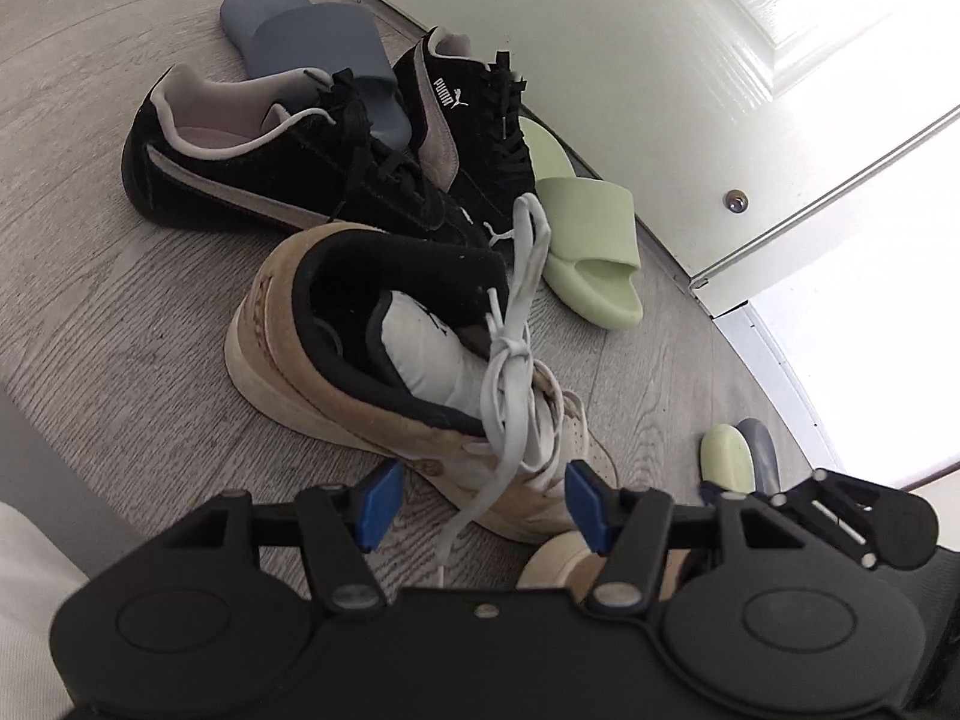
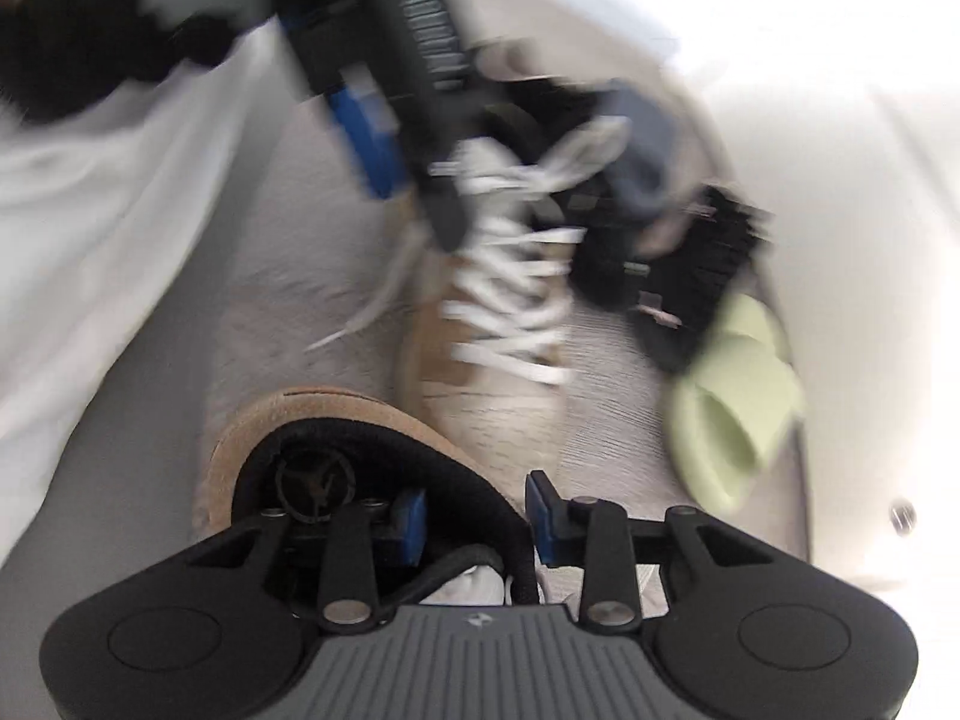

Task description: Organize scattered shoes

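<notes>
Slide [image 1: 591, 240] right of sneakers [image 1: 288, 174]

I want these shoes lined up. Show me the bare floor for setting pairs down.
Free: the grey wood-look floor left of the black suede sneaker and the tan high-top sneaker. Crowded: along the white door, where the grey-blue slide, second black sneaker and pale green slide bunch together.
</notes>
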